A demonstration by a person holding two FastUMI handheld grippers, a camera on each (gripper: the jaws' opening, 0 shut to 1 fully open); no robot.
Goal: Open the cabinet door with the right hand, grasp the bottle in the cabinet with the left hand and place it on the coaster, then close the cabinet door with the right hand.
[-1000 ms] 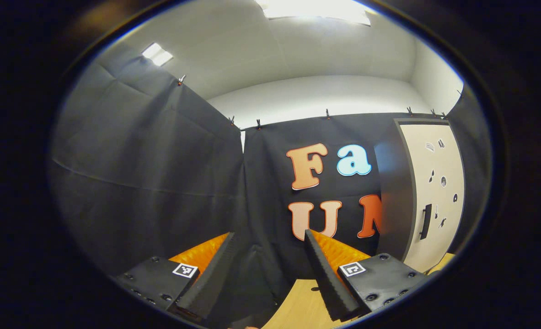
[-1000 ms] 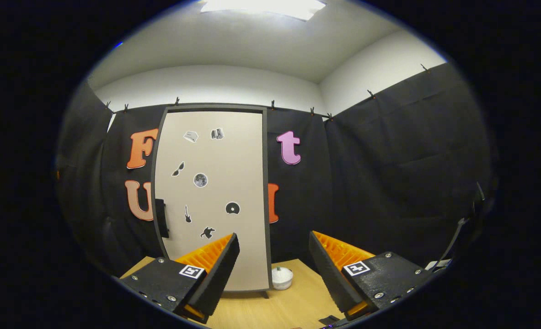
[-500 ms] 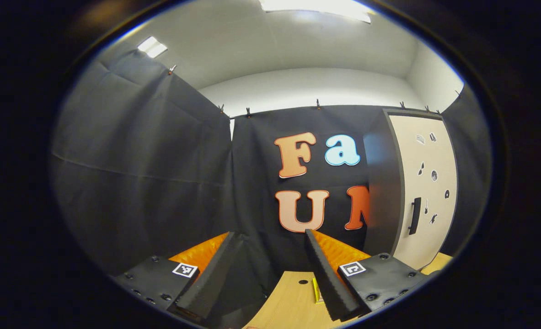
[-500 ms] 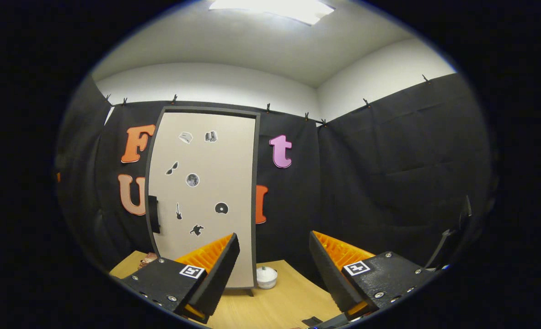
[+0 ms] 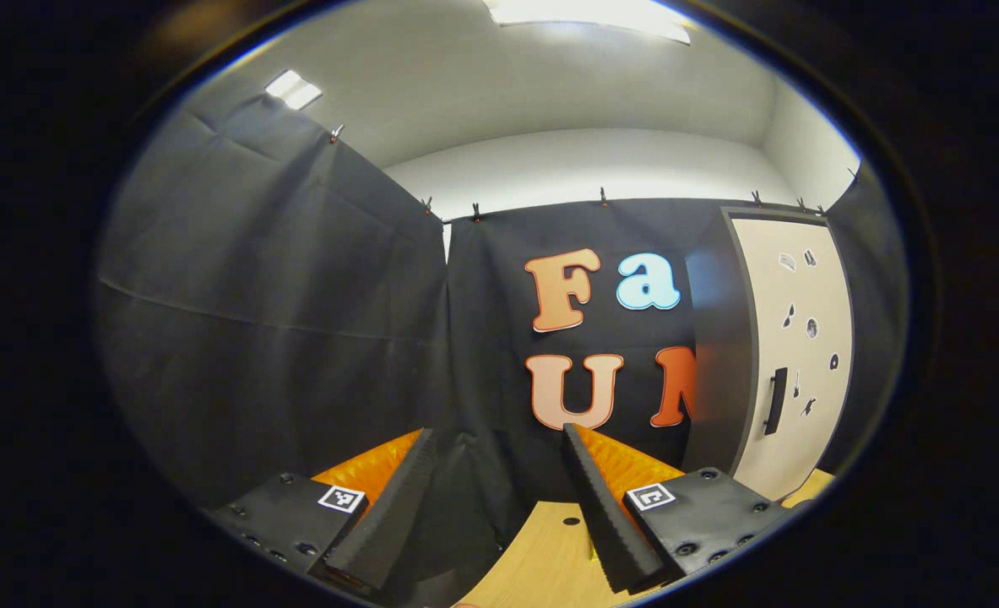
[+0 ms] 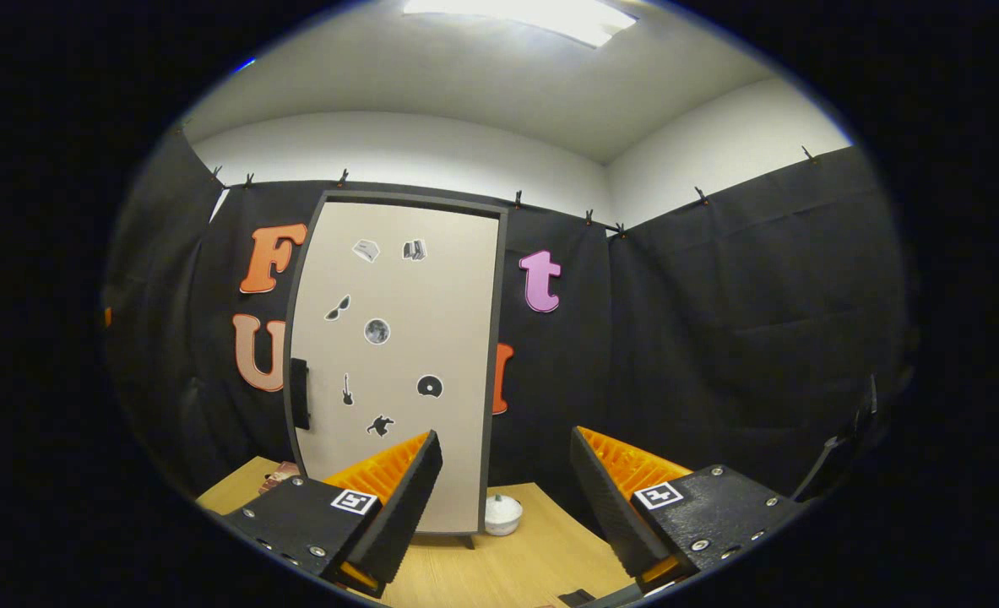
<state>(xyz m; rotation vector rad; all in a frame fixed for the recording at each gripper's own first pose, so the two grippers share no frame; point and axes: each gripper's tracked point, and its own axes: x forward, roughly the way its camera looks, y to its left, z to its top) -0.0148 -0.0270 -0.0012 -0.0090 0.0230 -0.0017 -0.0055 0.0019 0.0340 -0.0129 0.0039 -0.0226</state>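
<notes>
Both grippers, left gripper [image 5: 492, 507] and right gripper [image 6: 499, 507], are hanging wide and empty, facing the tall beige dark-framed cabinet door [image 6: 398, 355] standing shut on the wooden table [image 6: 499, 574], probably light and stiff, best pulled by its black handle [image 6: 299, 393].

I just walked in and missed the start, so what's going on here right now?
A person holds a gripper in each hand, facing a tall cabinet on a wooden table. Its door is shut, and nothing touches its dark handle. The right gripper hangs open in front of the door, short of it. The left gripper is open too, off to the side, empty. A small white dish sits by the cabinet's foot.
</notes>
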